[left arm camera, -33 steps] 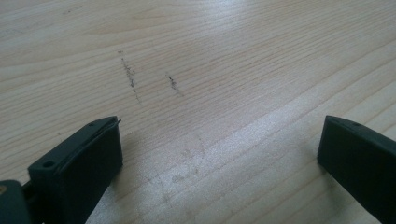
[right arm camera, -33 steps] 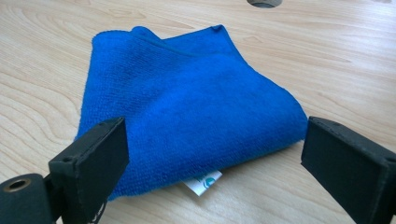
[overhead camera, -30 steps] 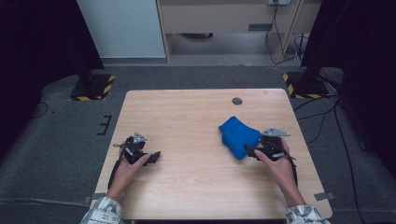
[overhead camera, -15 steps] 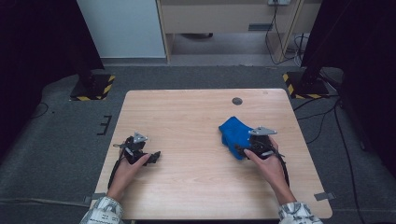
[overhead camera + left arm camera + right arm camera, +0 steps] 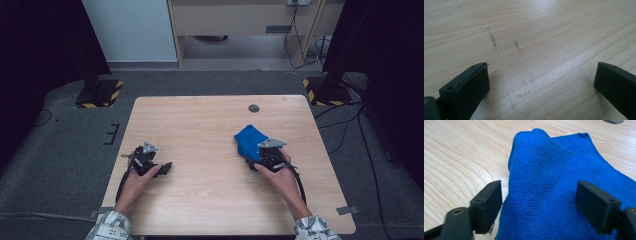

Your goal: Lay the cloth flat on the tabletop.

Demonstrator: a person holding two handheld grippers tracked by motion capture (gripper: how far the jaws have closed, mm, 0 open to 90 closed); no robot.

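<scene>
**Right gripper closing over the cloth**

Lower left of the high view: the left gripper [image 5: 161, 167] rests low on the table [image 5: 200, 130], jaws wide apart over bare wood. Right of centre, the right gripper [image 5: 256, 161] tilts down onto the blue cloth [image 5: 247, 139]; its jaws have just been closing, the cloth between them, not yet pinched.

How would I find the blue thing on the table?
Look at the wooden table, on its right side. Just ahead of the right gripper lies a crumpled blue cloth. It is the one soft, bright blue thing there.
</scene>
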